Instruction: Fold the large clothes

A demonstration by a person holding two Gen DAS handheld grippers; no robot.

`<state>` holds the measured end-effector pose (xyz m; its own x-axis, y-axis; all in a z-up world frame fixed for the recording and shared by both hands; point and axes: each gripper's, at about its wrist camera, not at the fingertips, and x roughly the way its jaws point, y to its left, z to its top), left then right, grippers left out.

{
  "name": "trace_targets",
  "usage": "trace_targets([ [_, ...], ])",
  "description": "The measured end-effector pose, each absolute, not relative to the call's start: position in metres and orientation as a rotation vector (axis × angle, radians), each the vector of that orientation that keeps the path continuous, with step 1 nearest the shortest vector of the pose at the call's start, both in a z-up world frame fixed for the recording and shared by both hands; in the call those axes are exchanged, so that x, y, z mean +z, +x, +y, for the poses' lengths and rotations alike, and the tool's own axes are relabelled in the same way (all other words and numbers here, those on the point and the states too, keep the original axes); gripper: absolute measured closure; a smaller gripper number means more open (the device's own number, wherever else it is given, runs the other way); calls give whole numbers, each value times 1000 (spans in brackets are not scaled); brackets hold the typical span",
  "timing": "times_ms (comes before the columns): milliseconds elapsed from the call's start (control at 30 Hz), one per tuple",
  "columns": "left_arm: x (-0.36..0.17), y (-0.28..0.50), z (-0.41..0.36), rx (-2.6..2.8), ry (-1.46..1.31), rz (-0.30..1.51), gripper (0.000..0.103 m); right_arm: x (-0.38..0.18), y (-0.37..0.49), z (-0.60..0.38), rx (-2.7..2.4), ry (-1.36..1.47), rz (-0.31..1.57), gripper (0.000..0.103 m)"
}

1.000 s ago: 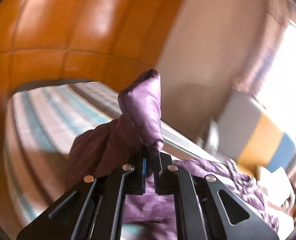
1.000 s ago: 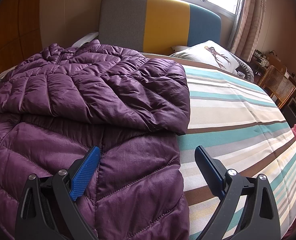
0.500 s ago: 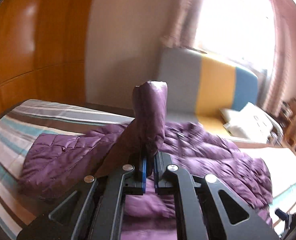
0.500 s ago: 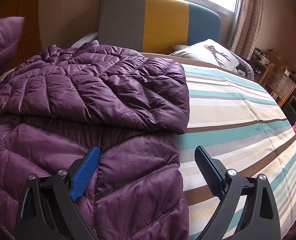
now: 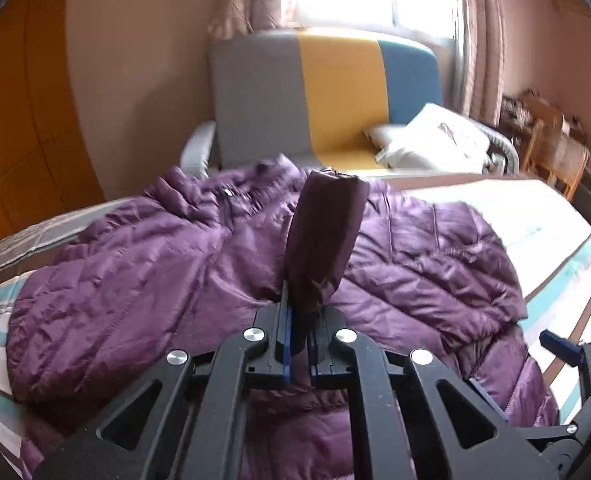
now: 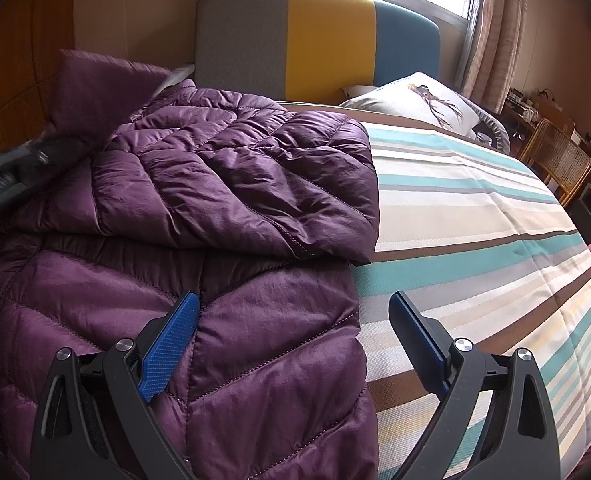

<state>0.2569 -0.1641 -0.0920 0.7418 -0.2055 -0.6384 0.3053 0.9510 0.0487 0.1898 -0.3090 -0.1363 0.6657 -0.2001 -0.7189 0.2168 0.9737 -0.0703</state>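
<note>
The left gripper (image 5: 300, 332) is clenched on the cuff end of the quilted purple puffer jacket's sleeve (image 5: 323, 240), which stands up from the jaws over the jacket's chest. The right gripper (image 6: 293, 344) hangs released, its blue pads (image 6: 171, 344) spread over the jacket's lower hem edge, gripping nothing. The quilted purple puffer jacket (image 6: 235, 184) lies on the striped bedspread (image 6: 475, 232), its far side folded inward. The step in hand appears to be folding this sleeve across the jacket; next it likely needs laying flat on the jacket's front, then letting go
</note>
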Motion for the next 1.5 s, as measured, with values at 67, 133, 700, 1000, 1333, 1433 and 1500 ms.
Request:
trace_targets([
  [67,-104,262,-170,-318,160,728,89,-136,190,-309,-235,22,809,9],
  [133,-106,264,-169,-372,146,743,58,-136,189,-309,-234,24,809,9],
  [700,-92,241,11,-33,-169,694,20,-97,189,-307,-114,119,696,10],
  [1000,-117,262,66,87,-211,766,20,-104,285,-272,112,347,848,60],
  [1333,-115,279,40,41,-116,759,18,-106,271,-285,72,387,801,89],
  [1433,-122,285,27,38,-54,802,16,-122,269,-288,68,406,819,89],
  [1500,-119,284,25,30,-47,798,16,-120,264,-291,73,419,805,83],
])
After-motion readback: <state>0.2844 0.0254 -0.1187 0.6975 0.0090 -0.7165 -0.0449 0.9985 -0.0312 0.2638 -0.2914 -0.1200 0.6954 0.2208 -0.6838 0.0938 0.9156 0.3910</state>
